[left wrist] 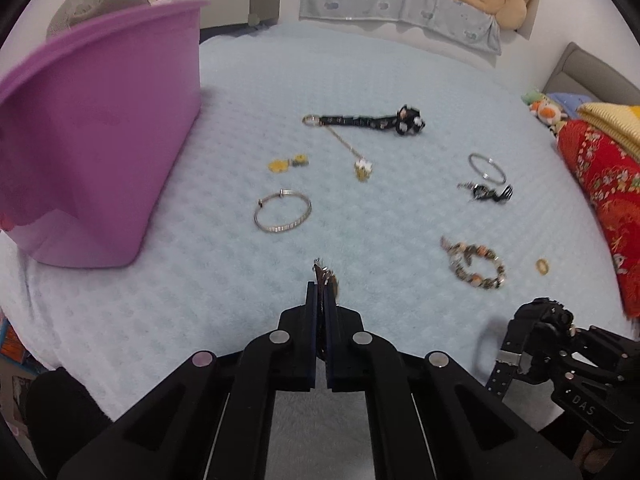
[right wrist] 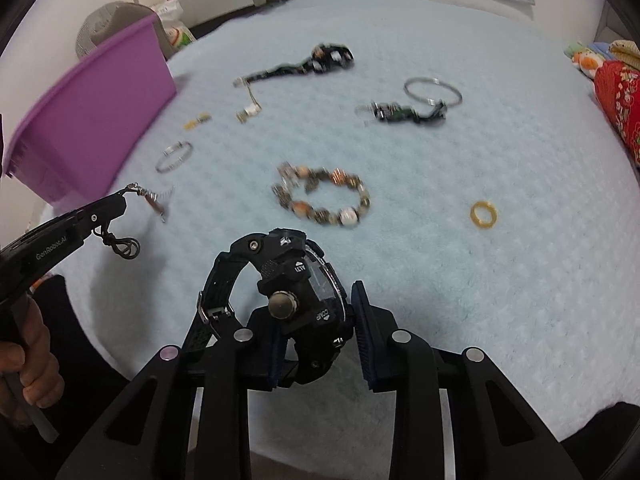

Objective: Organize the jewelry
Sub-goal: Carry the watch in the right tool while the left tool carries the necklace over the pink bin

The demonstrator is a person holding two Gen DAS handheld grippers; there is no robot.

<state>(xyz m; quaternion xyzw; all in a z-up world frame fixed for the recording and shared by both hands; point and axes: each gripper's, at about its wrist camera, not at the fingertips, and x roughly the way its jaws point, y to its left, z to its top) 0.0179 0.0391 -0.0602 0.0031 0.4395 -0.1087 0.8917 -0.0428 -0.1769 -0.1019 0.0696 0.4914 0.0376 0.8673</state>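
Black watch (right wrist: pixel 304 304) sits clamped between the right hand-held gripper (right wrist: pixel 320 328) fingers — lifted.

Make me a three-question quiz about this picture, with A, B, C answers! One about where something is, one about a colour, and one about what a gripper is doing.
1. Where is the gold ring?
A. in the tub
B. on the blanket, right of the beaded bracelet
C. on the watch

2. What colour is the tub?
A. purple
B. green
C. white

3. What is the right gripper doing?
A. hanging open and empty
B. pinching a bangle
C. holding a black watch

Answers:
1. B, the ring lies alone on the blue blanket, right of the beaded bracelet.
2. A, its walls are purple in both views.
3. C, the watch sits between its fingers, while the left gripper pinches a small corded piece.
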